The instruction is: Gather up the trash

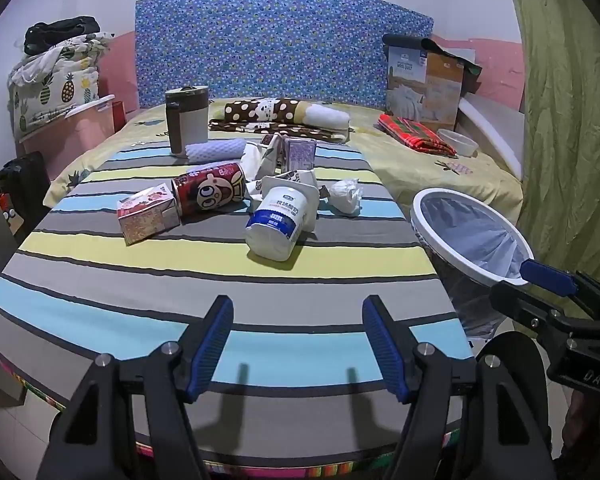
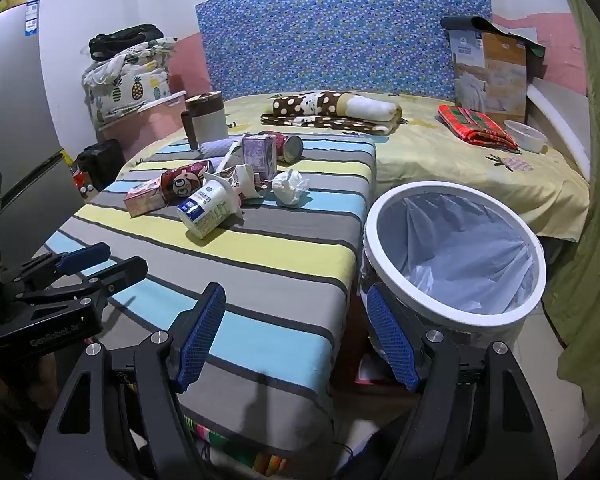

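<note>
trash (image 1: 274, 222) litters striped cover; lined bin (image 2: 454, 248) holds none; both jaws wide.

bin (image 1: 460, 236) base hidden behind bed edge, carton (image 1: 148, 216) print unreadable

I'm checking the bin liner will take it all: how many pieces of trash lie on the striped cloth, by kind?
Cardboard drink cartons: 2 (pink carton, purple carton)
Red metal cans: 2 (cartoon-face can, far can)
White plastic yogurt cup with blue label: 1
Crushed white-and-brown paper cup: 1
Crumpled white tissue wad: 1
Total: 7
</note>
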